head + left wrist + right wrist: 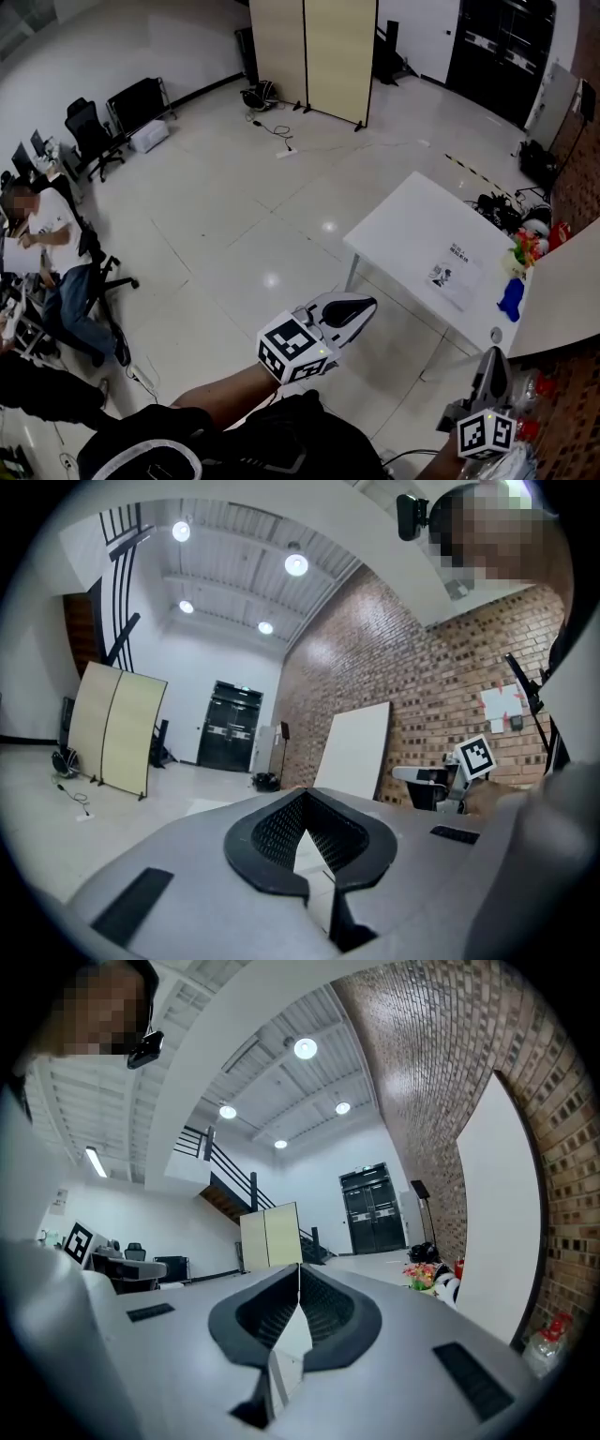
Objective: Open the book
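Beige screen (314,52), office chair (89,131)

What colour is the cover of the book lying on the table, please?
White with some dark print; the book shows best in the head view.

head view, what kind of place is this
Probably an open office or lab workspace: an office chair, a folding partition screen, a white table on glossy tiled floor, and a brick wall.

The left gripper (351,308) and right gripper (494,366) are each cased in a pale grey shell, lined with black ribbed pads (270,834) and topped by a cube (292,347) of black-and-white square markers. A black garment (281,446) with white trim is worn.
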Demonstrator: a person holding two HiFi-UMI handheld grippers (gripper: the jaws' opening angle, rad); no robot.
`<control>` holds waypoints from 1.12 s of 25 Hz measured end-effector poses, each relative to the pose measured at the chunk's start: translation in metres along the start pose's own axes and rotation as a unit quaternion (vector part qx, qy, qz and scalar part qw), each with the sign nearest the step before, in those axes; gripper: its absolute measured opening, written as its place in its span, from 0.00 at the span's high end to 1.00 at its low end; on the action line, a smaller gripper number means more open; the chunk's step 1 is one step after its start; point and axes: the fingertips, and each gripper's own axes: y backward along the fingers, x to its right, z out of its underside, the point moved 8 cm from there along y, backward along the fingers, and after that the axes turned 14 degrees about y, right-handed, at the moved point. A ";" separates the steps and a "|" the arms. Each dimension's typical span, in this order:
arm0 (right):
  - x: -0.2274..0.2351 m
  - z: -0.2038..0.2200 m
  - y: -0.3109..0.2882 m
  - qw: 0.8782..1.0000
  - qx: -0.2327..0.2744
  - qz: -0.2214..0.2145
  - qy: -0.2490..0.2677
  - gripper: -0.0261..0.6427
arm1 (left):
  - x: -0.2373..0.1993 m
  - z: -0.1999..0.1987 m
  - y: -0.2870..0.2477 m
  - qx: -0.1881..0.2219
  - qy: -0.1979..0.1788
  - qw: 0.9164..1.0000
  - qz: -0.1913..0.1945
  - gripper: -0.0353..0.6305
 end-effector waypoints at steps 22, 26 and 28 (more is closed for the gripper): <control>0.154 0.026 -0.210 0.999 -0.008 -0.036 -0.002 0.96 | -0.098 -0.033 -0.248 -0.015 0.012 1.000 -0.018 0.95; 0.188 0.033 -0.235 0.999 -0.004 -0.039 -0.003 0.96 | -0.098 -0.037 -0.290 -0.013 0.007 1.000 -0.024 0.95; 0.198 0.039 -0.246 0.999 -0.004 -0.040 -0.011 0.96 | -0.099 -0.039 -0.310 -0.018 0.004 1.000 -0.020 0.95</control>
